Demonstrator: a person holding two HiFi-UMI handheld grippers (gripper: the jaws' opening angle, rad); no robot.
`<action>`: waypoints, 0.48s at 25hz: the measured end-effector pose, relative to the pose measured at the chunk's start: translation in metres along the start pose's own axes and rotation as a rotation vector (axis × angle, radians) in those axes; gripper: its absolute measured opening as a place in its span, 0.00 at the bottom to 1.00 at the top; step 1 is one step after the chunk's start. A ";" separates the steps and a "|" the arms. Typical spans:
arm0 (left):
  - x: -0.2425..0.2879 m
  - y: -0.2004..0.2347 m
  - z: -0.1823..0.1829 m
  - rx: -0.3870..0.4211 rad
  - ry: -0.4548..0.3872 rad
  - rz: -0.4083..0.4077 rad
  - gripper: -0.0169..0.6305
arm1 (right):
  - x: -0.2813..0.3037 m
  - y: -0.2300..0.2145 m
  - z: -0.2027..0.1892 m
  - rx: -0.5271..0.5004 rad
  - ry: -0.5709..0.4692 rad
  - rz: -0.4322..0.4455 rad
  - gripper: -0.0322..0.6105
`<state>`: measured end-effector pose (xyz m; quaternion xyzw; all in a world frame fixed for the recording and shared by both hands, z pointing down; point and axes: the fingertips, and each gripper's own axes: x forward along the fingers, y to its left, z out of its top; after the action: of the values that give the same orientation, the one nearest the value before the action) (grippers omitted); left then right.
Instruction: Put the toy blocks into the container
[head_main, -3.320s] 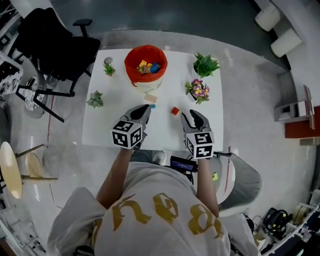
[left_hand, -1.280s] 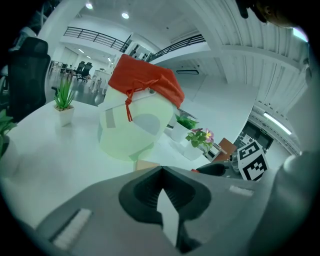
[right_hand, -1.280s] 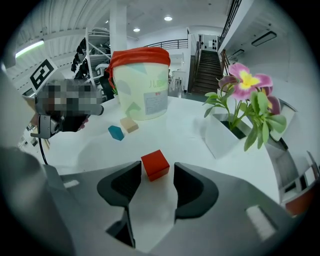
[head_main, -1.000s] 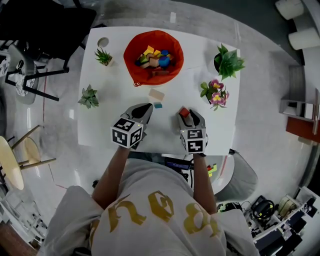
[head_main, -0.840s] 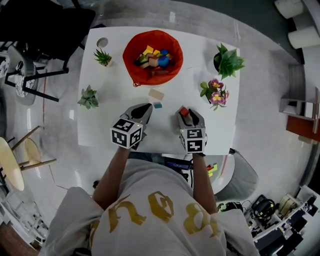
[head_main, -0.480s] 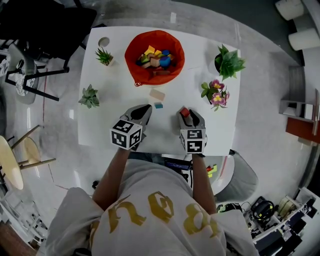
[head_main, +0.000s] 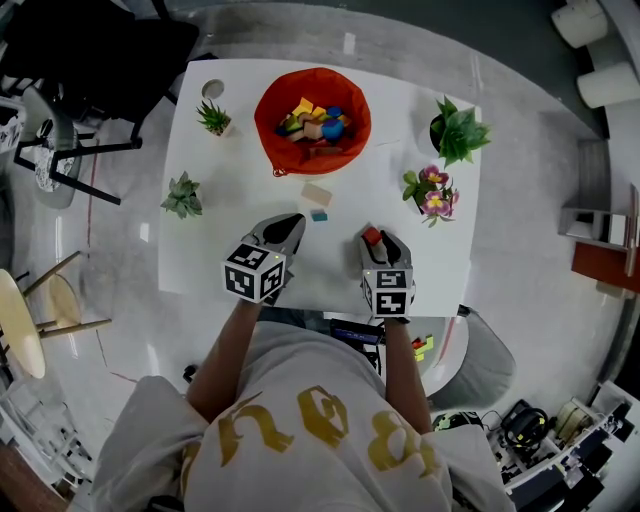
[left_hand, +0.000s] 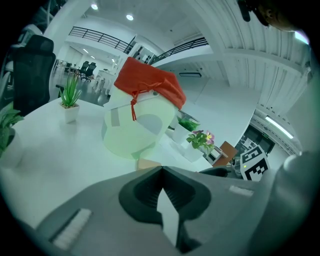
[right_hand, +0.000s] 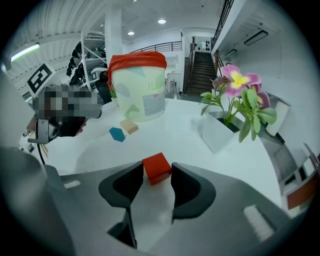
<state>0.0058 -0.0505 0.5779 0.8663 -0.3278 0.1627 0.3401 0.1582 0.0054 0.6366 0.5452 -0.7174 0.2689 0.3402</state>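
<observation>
Near the front edge of the white table (head_main: 250, 170), the right gripper (head_main: 375, 240) has its two jaws pressed against opposite sides of a red block (head_main: 372, 236). The right gripper view shows the red block (right_hand: 156, 169) caught at the very tips of that gripper (right_hand: 156, 175), with bare tabletop (right_hand: 175, 130) stretching ahead of it. The left gripper (head_main: 290, 222) lies just beside it on the person's left. In its own view the left gripper (left_hand: 161, 171) has its jaws together with nothing between them. Both gripper bodies hang over the table's near edge. At the far side, slightly left of centre, stands the container (head_main: 312, 107), a pale tub with a red fabric liner folded over its rim, and coloured blocks already lie inside it. A tan block (head_main: 317, 194) and a teal block (head_main: 318, 214) lie close together on the table between the left gripper's tips and the container; the tan one is nearer the tub. Seen from the right gripper, the teal block (right_hand: 116, 134) and tan block (right_hand: 129, 126) sit left of a straight line to the container (right_hand: 137, 92), so that line runs over open surface. A flowering plant (head_main: 428, 190) in a white pot stands right of that line, near the right edge, and a leafy plant (head_main: 457, 131) stands beyond it at the far right corner. Two small succulents (head_main: 213, 117) (head_main: 183, 195) keep to the left edge, well apart from the grippers. A black chair (head_main: 90, 50) stands off the far left corner.
</observation>
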 end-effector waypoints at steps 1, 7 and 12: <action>0.000 -0.001 0.000 0.001 -0.001 0.000 0.03 | -0.001 0.000 0.000 0.002 -0.001 0.000 0.37; -0.002 -0.004 0.003 0.002 -0.012 -0.002 0.03 | -0.005 -0.003 0.007 0.023 -0.032 0.003 0.37; -0.004 -0.007 0.007 0.007 -0.025 -0.001 0.03 | -0.010 -0.003 0.016 0.031 -0.056 0.003 0.37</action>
<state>0.0078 -0.0499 0.5675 0.8696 -0.3310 0.1526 0.3330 0.1592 -0.0016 0.6186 0.5567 -0.7233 0.2652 0.3109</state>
